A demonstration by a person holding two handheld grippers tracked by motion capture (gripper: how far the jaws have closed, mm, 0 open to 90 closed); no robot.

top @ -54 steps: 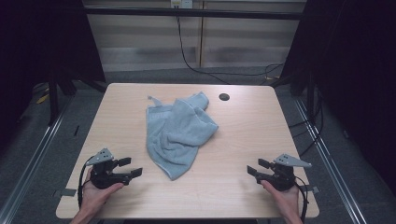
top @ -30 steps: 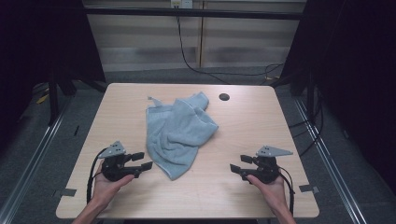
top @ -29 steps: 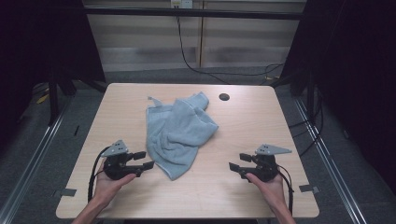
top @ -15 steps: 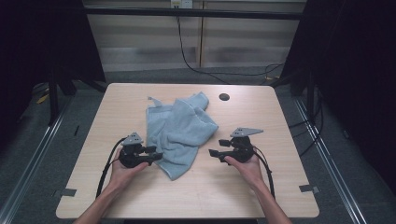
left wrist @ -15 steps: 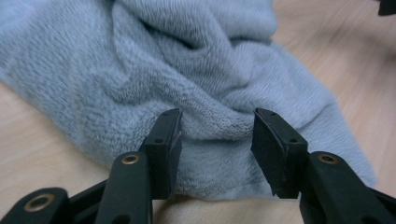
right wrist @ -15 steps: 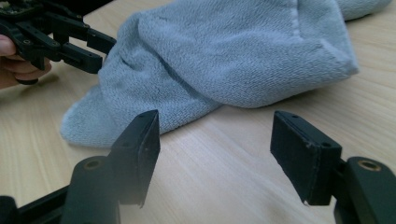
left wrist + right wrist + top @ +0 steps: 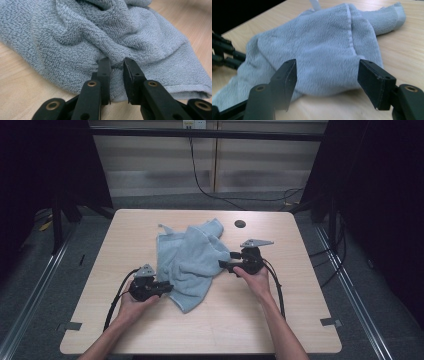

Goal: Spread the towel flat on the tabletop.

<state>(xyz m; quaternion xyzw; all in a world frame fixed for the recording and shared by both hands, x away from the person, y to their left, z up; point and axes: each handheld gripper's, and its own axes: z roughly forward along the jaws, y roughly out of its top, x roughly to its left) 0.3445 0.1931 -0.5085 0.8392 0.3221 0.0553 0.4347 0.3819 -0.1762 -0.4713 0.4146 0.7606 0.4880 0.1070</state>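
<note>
A crumpled light-blue towel [image 7: 192,260] lies in the middle of the wooden table [image 7: 300,320]. My left gripper [image 7: 167,288] is at the towel's near left edge. In the left gripper view its jaws [image 7: 117,63] have just been closing, and a puckered fold of towel [image 7: 100,32] is pinched between them. My right gripper [image 7: 223,261] is at the towel's right side. Its jaws [image 7: 327,67] stand wide open and level, with the towel's [image 7: 319,42] bulging edge just ahead of them and not touched. The left gripper [image 7: 224,55] shows beyond the towel there.
A small black round hole [image 7: 240,224] sits in the tabletop behind the right gripper. Tape marks [image 7: 330,322] lie near the front corners. Metal floor rails [image 7: 40,275] run along both sides, and dark stands flank the table at the back.
Both hands have moved inward from the table's front corners to the towel. The left gripper's jaws have narrowed onto the towel's edge. The right gripper's jaws stay wide.
</note>
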